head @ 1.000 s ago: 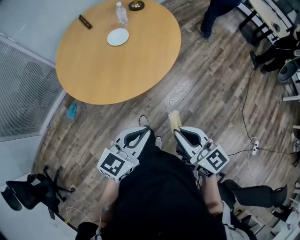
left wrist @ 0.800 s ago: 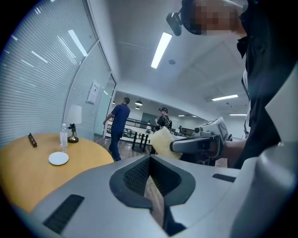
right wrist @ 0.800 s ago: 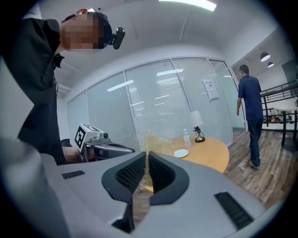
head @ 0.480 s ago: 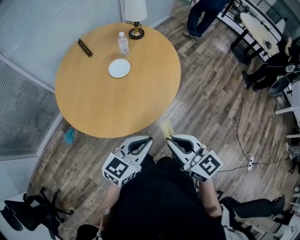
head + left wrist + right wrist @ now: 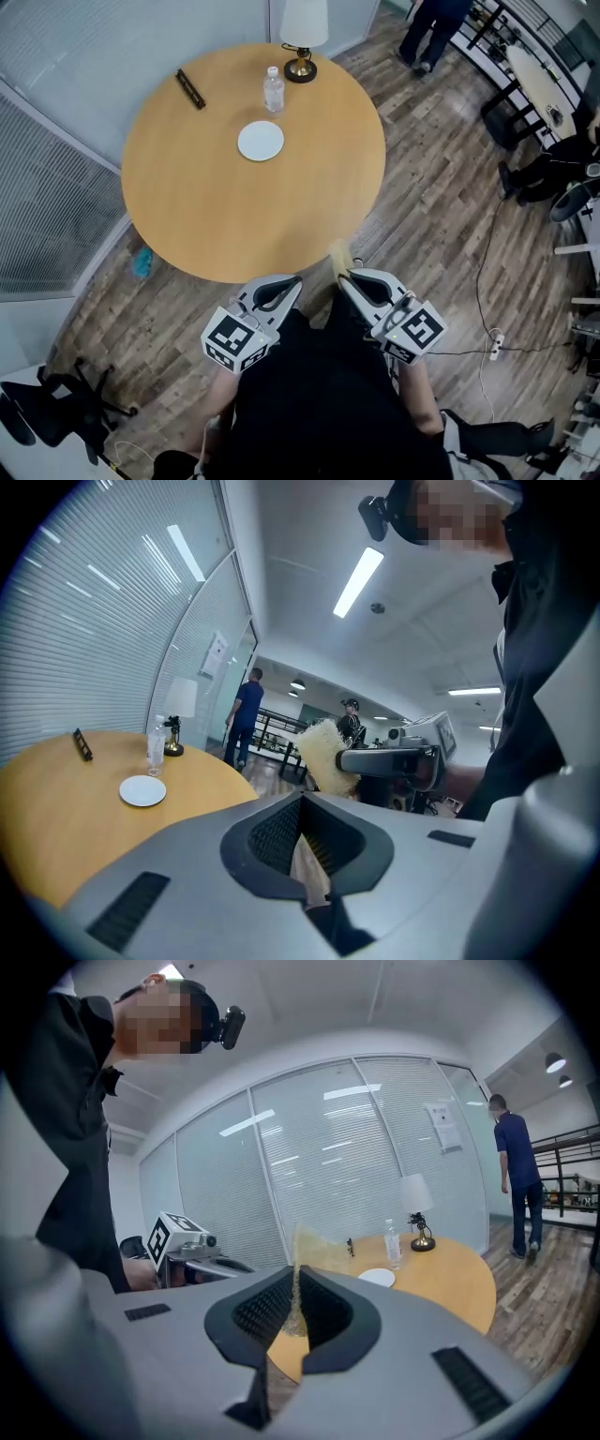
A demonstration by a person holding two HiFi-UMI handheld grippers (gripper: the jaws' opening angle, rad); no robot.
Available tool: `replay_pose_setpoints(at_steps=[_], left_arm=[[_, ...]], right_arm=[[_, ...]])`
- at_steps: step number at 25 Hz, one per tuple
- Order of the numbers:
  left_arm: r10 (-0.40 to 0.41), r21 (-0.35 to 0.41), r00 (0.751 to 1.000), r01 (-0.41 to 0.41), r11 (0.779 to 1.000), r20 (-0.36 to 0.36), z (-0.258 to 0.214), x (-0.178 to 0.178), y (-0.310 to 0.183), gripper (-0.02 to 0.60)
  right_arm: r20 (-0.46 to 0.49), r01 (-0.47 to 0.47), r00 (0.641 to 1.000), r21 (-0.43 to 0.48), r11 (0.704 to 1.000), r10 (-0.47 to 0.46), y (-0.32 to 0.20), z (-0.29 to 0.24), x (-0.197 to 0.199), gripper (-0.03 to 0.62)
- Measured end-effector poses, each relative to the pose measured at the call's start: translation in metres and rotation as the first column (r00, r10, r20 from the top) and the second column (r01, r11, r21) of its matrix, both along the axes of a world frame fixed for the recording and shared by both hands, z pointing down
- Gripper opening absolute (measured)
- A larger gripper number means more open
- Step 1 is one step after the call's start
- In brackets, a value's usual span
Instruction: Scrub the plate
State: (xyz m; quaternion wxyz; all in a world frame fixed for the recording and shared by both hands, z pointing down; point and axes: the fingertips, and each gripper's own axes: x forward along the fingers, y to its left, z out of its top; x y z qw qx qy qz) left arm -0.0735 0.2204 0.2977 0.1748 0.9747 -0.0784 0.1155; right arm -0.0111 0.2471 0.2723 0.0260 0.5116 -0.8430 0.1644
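- plate (image 5: 261, 141): small, round, plain white, smooth. it lay flat on the far half of the table (image 5: 234, 216), well apart from both grippers and touched by neither.
- sponge (image 5: 338, 255): pale yellow pad with a coarse, fibrous face. it was pinched edge-on in the right gripper (image 5: 343, 273) and stuck out past the fingertips, over the near rim of the table.
- right gripper: ribbed dark pads were clamped on the sponge, with only the thin pad between them.
- left gripper (image 5: 296, 278): jaws met at the tips and carried nothing. only a thin wedge of floor showed between them. it was held just beside the right gripper, close to the person's body.
- both gripper shells were smooth grey plastic, each with a black-and-white marker cube.
- table: round, light wood top with a matte, even finish.
- beyond the plate stood a clear plastic bottle (image 5: 273, 91) and a lamp (image 5: 305, 23) with a pale shade and a brass-coloured base.
- a slim black bar (image 5: 191, 89) lay near the far left rim.
- floor (image 5: 441, 187): grey-brown wood-look planks. a small blue object (image 5: 142, 263) lay on it by the table's left edge, and a dark cable (image 5: 483, 225) ran across it at the right.
- room: glass partitions with horizontal blinds (image 5: 309, 1147) stood behind the table.
- a black office chair (image 5: 42, 398) stood at the near left.
- a person (image 5: 433, 23) in dark blue stood far right.
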Motion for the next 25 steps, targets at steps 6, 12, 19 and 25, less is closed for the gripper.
replay_pose_setpoints(at_steps=[6, 12, 19, 25], left_arm=[[-0.093, -0.012, 0.996, 0.093, 0.996, 0.008, 0.001, 0.019, -0.023, 0.006], [-0.172, 0.003, 0.985, 0.172, 0.985, 0.014, -0.003, 0.061, -0.041, 0.006], [-0.313, -0.029, 0.950, 0.312, 0.949, -0.016, -0.021, 0.124, -0.073, 0.006], [-0.380, -0.033, 0.925, 0.381, 0.924, 0.012, -0.019, 0.186, -0.084, 0.006]], right_arm=[[-0.023, 0.121, 0.992, 0.013, 0.993, -0.121, -0.029, -0.006, 0.012, 0.026], [0.005, 0.204, 0.979, 0.046, 0.978, -0.204, -0.054, -0.006, 0.050, 0.026], [0.037, 0.321, 0.945, 0.090, 0.943, -0.325, -0.088, -0.019, 0.102, 0.026], [0.044, 0.402, 0.913, 0.081, 0.912, -0.406, -0.103, -0.006, 0.160, 0.026]])
